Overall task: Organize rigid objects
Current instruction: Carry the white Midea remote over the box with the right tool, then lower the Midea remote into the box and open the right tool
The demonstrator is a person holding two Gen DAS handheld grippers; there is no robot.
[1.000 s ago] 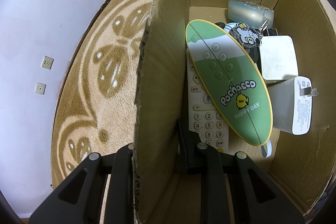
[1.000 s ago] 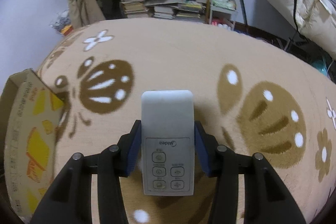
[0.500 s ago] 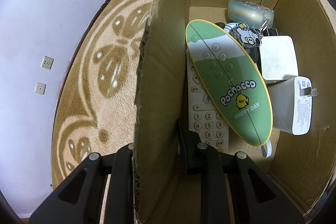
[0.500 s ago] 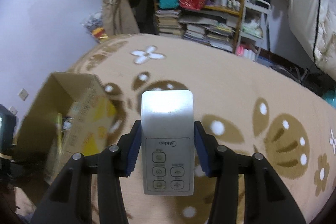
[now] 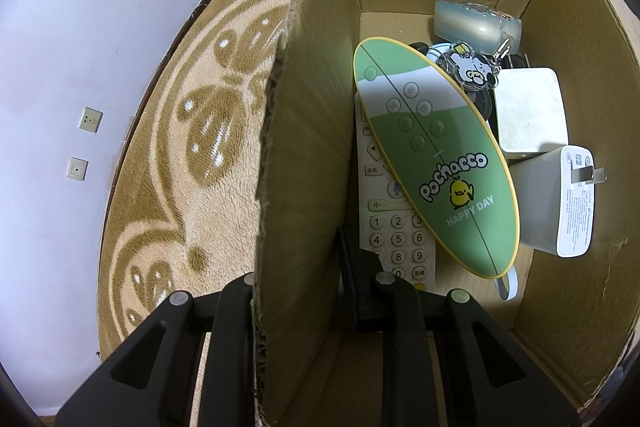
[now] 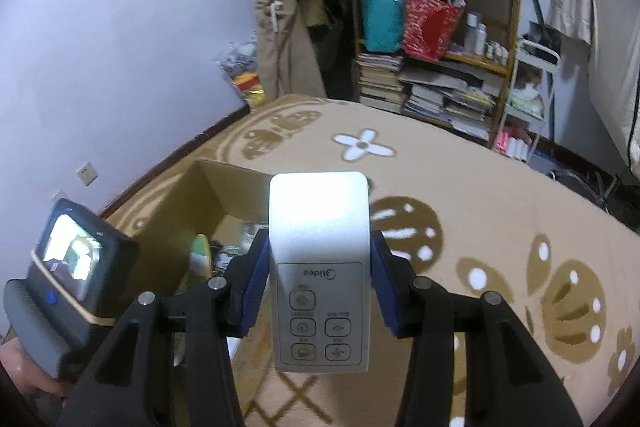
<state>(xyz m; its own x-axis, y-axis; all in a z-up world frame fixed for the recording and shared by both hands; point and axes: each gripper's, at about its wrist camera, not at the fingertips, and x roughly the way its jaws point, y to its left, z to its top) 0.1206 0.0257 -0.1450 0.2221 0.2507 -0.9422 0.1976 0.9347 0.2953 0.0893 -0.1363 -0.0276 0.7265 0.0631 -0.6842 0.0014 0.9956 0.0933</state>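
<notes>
- Our left gripper (image 5: 304, 291) fills the bottom centre of the left wrist view, pointing steeply down; its two black fingers are nearly together and pinch a cardboard wall (image 5: 296, 155), one finger on each face.
- Our right gripper (image 6: 318, 287) sits at the bottom centre of the right wrist view, tilted downward, its blue pads (image 6: 252, 287) pressed against both long edges of a silver remote (image 6: 319, 267).
- The left gripper's body appears at the lower left edge of the right wrist view.

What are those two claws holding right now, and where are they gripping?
The right gripper holds a silver remote by its long sides, near the middle. The left gripper pinches the cardboard box by its side wall.
</notes>
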